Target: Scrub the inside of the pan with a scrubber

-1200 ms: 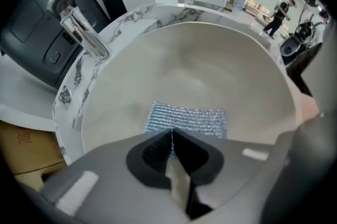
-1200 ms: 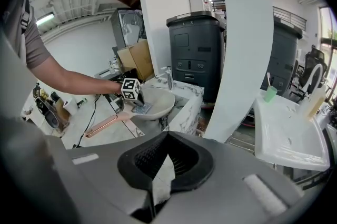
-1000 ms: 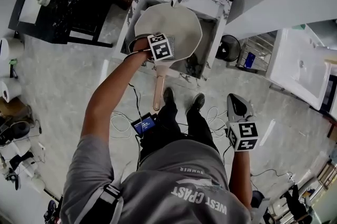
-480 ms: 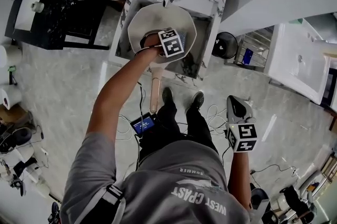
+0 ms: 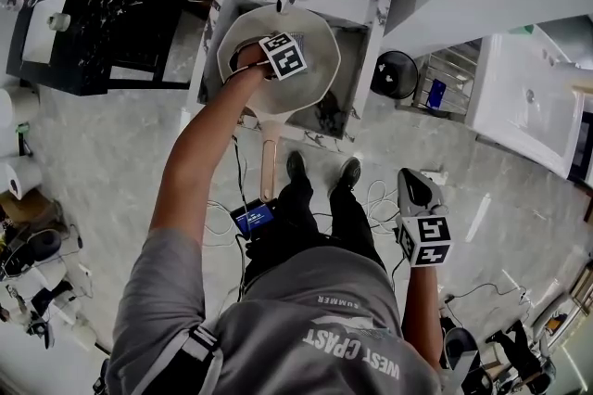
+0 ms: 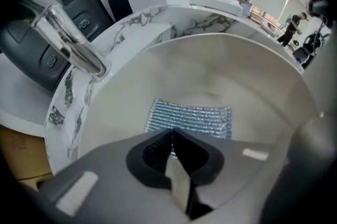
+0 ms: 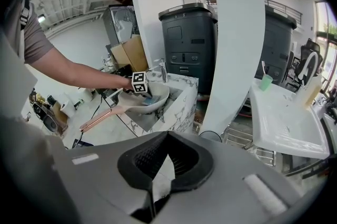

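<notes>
silvery mesh scrubber [image 6: 189, 119] lies flat against the pale inside wall of the pan [image 6: 226, 62]. its near edge is pinched between the closed jaws of the left gripper [image 6: 171, 134]. the left arm [image 5: 199, 157] is stretched forward and a little across the body, with the hand down inside the pan and the marker cube facing up. the pan rests in the marble-patterned sink [image 5: 363, 8]. its copper-pink handle [image 5: 268, 163] sticks out past the front edge, toward the person's shoes. a chrome tap [image 6: 68, 41] reaches over the pan's far rim, up and to the left of the scrubber.

the right gripper [image 7: 167, 136] hangs low by the person's right hip, well apart from the sink. its jaws are pressed together with nothing between them.

a white column [image 7: 234, 33] stands between the sink and a white basin [image 7: 287, 123], which has a green cup [image 7: 266, 82] on its edge. a dark bin [image 7: 190, 44] stands behind the sink. loose cables [image 5: 375, 203] trail over the floor near the shoes, and a small lit screen [image 5: 253, 219] sits at the person's waist.
</notes>
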`<state>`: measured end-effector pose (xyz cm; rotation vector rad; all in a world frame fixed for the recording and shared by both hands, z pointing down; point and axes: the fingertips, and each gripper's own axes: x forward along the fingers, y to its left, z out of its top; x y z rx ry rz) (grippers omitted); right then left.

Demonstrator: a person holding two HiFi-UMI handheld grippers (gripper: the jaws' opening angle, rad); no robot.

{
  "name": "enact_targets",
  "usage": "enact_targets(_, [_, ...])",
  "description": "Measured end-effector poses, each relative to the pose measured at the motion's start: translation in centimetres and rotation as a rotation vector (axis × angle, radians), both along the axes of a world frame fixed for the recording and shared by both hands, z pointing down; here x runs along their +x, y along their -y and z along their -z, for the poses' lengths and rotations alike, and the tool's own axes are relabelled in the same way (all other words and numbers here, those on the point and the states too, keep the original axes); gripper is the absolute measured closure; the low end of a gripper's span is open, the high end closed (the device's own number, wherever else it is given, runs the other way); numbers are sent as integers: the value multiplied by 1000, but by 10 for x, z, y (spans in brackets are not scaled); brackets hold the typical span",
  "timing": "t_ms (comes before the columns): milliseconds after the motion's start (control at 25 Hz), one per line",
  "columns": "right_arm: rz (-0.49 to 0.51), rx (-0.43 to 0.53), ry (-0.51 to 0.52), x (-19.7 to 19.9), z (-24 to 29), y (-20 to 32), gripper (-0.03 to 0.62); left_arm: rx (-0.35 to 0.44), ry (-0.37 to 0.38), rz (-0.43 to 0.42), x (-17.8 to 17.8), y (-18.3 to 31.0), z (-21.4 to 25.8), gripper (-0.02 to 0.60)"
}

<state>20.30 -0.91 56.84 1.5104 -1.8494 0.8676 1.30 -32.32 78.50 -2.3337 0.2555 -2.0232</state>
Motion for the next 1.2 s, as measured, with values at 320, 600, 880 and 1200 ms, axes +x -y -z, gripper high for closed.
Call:
enact_targets(320, [42, -28, 14, -8, -10, 7, 592, -10, 43, 34, -40, 3, 3, 575])
enact_targets(600, [77, -25, 21, -16, -10, 15, 592, -57, 13, 15, -42, -32, 9, 575])
enact_targets(880, [93, -11, 15, -20, -7, 16, 592, -22, -71, 28, -33, -45, 31, 576])
enact_targets(1200, [104, 4, 4, -28, 7, 13, 592, 35, -170, 35, -24, -55, 79, 575])
